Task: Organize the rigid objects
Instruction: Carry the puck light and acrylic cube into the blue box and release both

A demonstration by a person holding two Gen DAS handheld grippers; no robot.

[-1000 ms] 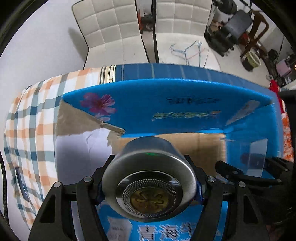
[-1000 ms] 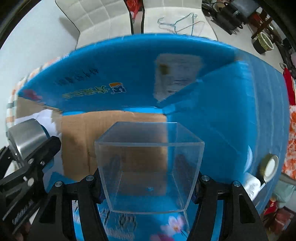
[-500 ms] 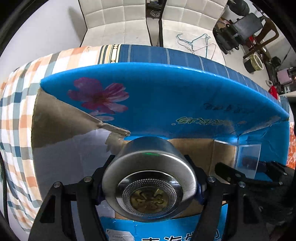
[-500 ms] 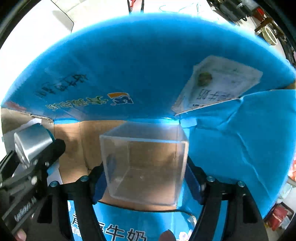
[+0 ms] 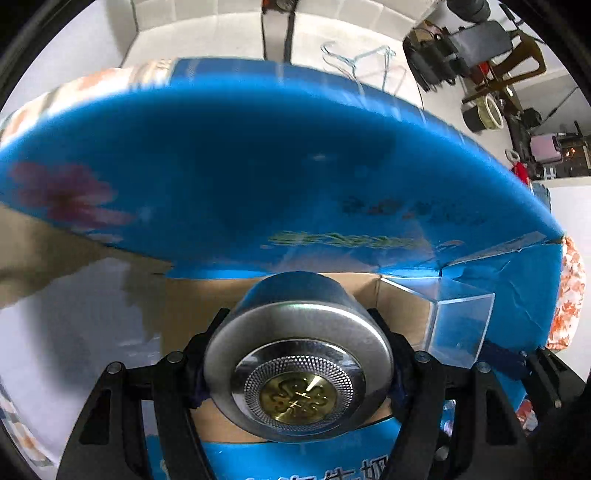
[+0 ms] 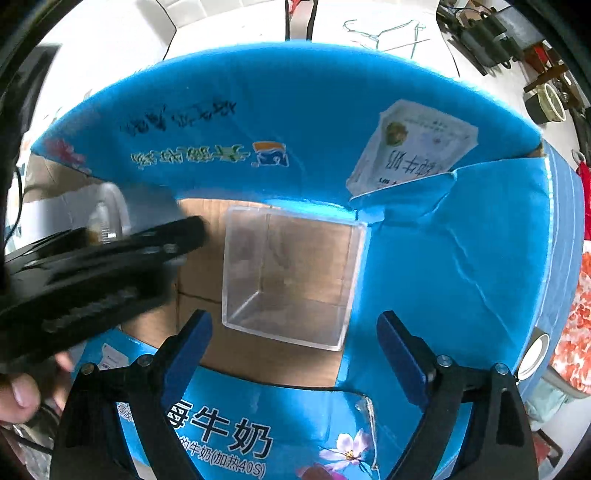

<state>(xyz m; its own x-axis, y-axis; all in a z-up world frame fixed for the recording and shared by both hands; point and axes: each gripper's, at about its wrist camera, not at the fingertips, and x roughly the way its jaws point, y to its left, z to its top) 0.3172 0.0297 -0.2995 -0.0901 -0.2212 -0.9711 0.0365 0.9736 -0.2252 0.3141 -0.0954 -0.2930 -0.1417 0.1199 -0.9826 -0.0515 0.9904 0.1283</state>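
My left gripper (image 5: 295, 365) is shut on a round silver metal tin (image 5: 297, 369) with a gold emblem on its lid, held over the open blue cardboard box (image 5: 258, 166). The tin and the left gripper also show blurred at the left of the right wrist view (image 6: 107, 218). A clear plastic cube box (image 6: 291, 277) sits inside the blue box (image 6: 461, 258) on its brown floor, at the right corner. My right gripper (image 6: 295, 347) is open just behind it, not touching. The cube also shows in the left wrist view (image 5: 454, 317).
The blue box's flaps stand up around the opening. A checked tablecloth (image 5: 92, 79) lies under it. A roll of tape (image 6: 533, 356) sits at the right. White chairs (image 5: 221, 29) and wire hangers (image 6: 384, 31) are beyond the table.
My right gripper opened and let go of the clear cube, which now rests in the box; the gripper drew back. My left gripper moved forward with the tin over the box.
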